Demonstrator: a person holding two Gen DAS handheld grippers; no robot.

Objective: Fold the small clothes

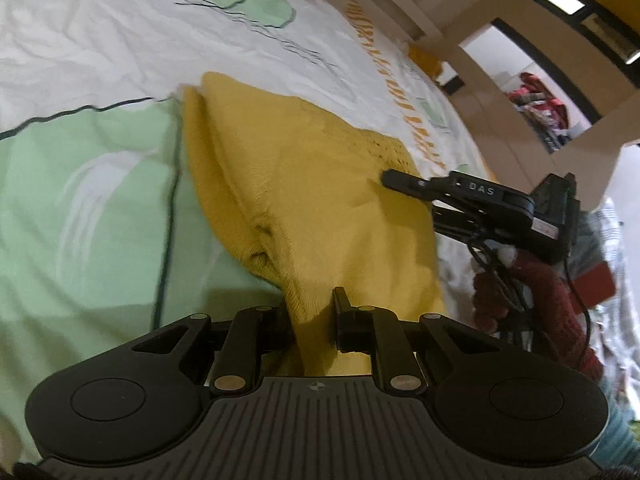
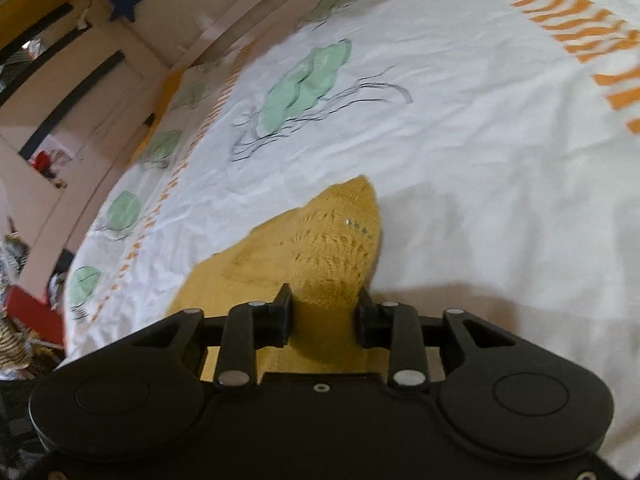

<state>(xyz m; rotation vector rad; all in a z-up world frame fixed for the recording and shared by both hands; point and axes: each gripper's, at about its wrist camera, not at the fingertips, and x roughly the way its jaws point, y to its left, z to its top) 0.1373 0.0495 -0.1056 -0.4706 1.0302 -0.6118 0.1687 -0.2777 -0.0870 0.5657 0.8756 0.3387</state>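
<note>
1. Mustard-yellow knit garment (image 1: 320, 216) pinched at its near edge in the left gripper (image 1: 312, 312), fabric bunched between the jaws; likely held this way so that edge can be lifted and carried without slipping.

2. Same yellow knit clamped in the right gripper (image 2: 324, 312) too, a thick wad of lacy openwork filling the gap between its fingers; two grips on one piece suggest a fold taken by two corners at once.

3. Just past the left grip, cloth draped in soft ridges and doubled along one side, resting on the bed sheet (image 1: 100, 40), not hanging free; judged mid-fold, with a layer already lapped over.

4. Further along the garment in the left wrist view, right gripper (image 1: 390, 178) seen side-on at the far edge of the knit, well apart from the left one, keeping the piece spread wide rather than crumpled.

5. Beyond the garment, white sheet printed with green leaf shapes (image 2: 304, 84) and an orange striped border (image 2: 568, 20), flat enough to serve as the folding surface.

6. Farthest off, wooden bed frame (image 1: 400, 12) and a blue star (image 2: 126, 0) on the wall, apart from the work.
</note>
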